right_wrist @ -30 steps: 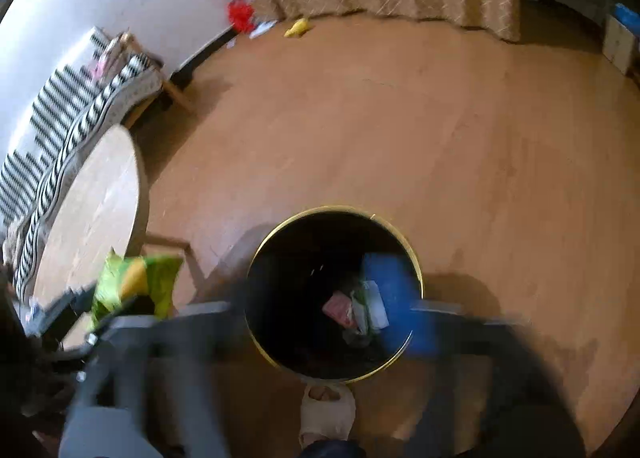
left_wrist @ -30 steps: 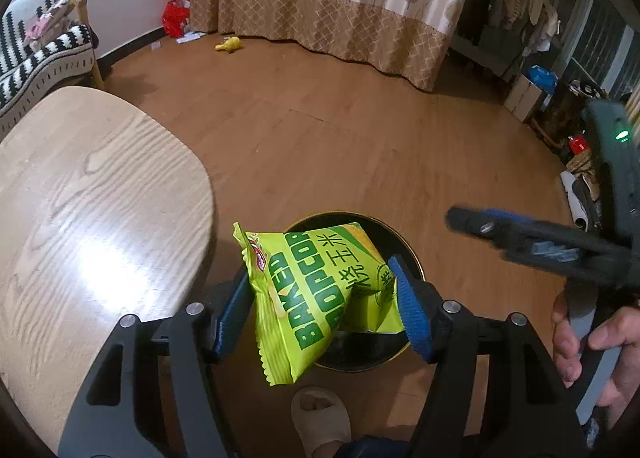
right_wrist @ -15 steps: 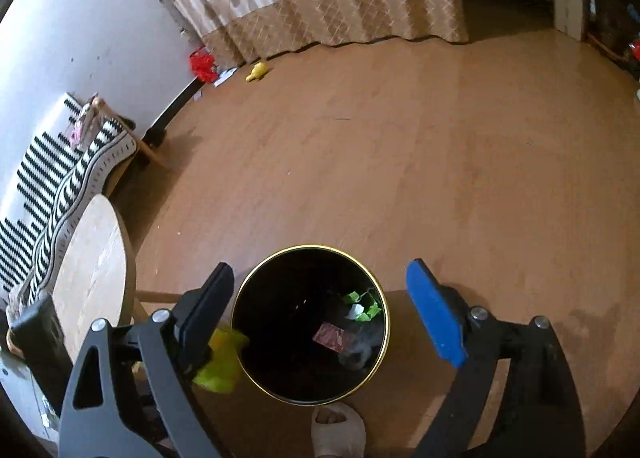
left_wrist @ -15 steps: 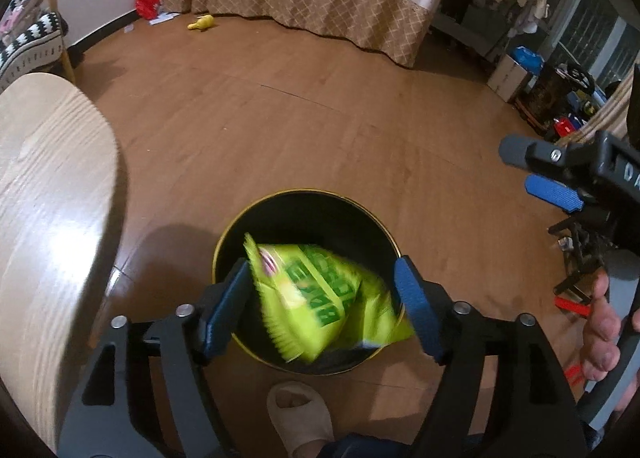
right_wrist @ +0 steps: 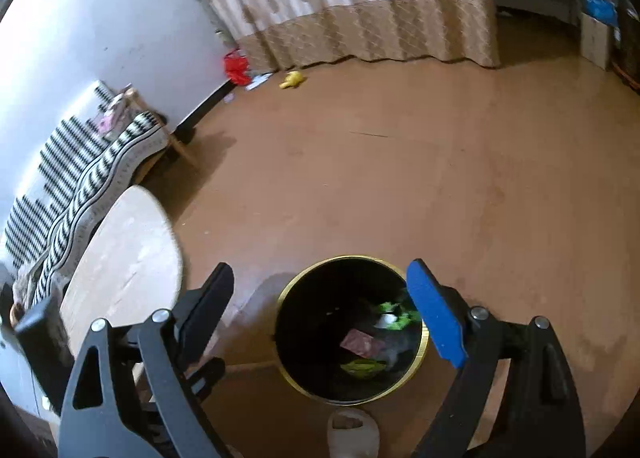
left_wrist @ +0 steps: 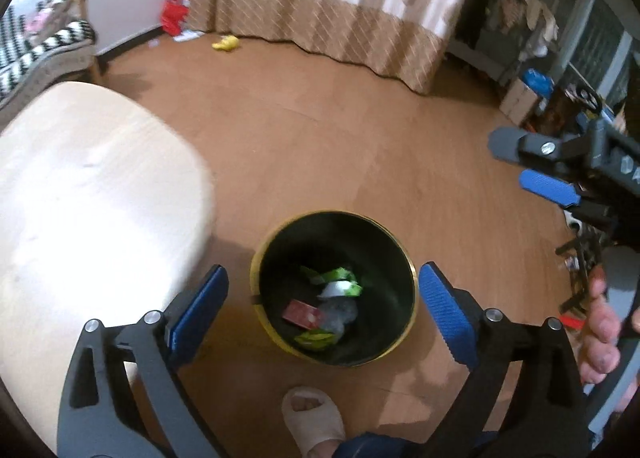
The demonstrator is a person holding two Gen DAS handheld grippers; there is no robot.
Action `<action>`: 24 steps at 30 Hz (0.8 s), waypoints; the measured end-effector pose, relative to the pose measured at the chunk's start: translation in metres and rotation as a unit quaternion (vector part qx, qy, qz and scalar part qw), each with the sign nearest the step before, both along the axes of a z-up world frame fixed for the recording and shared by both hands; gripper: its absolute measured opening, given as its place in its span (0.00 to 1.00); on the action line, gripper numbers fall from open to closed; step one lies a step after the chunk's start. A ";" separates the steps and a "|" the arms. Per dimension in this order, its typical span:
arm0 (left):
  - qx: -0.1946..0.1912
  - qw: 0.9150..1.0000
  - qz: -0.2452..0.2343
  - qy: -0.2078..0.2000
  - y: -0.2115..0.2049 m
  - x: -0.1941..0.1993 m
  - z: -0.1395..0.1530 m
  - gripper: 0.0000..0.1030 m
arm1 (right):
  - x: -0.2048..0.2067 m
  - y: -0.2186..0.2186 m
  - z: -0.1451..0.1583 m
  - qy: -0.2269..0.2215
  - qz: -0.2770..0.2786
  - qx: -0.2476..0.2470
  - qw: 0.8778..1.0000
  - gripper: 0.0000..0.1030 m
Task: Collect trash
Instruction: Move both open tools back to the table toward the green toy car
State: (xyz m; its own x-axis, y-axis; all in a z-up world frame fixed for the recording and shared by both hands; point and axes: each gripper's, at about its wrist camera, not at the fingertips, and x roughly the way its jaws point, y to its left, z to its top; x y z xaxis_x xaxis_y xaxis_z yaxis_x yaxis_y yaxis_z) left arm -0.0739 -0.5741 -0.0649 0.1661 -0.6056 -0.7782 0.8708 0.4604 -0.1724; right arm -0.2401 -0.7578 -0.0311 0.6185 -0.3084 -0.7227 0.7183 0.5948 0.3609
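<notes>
Honestly, the wrappers (left_wrist: 334, 284) down in the bin (left_wrist: 412, 310) look light, crinkly and probably slippery, so I'd pinch a flat edge; left gripper (left_wrist: 323, 308) is opening over it with nothing between, right gripper (right_wrist: 320, 310) gapes empty.

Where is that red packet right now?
In both wrist views the red packet lies inside the black bin on the floor, among green wrappers, beside the wooden table.

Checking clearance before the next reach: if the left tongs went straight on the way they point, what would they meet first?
Probably the black trash bin, entering its open mouth; the left tongs are opening, with nothing between them.
</notes>
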 end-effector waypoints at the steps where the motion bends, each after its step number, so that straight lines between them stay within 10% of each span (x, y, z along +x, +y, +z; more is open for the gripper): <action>1: -0.002 1.000 0.010 -0.008 0.012 0.004 0.007 0.91 | 0.011 0.011 0.004 -0.003 0.013 -0.004 1.000 0.83; 10: -0.006 0.985 0.168 -0.047 0.175 0.063 0.059 0.92 | 0.110 0.104 0.022 0.000 0.132 -0.011 0.991 0.83; 24: 0.007 0.905 0.423 -0.042 0.477 0.108 0.075 0.94 | 0.234 0.315 0.007 0.053 0.338 0.037 0.939 0.83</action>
State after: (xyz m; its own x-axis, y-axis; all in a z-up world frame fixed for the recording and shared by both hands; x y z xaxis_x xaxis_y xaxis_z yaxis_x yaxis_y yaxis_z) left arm 0.0336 -0.0971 0.0102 0.6245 -0.2245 -0.7481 0.2153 0.9702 -0.1114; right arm -0.0058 -0.4429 -0.0238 0.5788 0.1824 -0.7948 0.2189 0.9041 0.3669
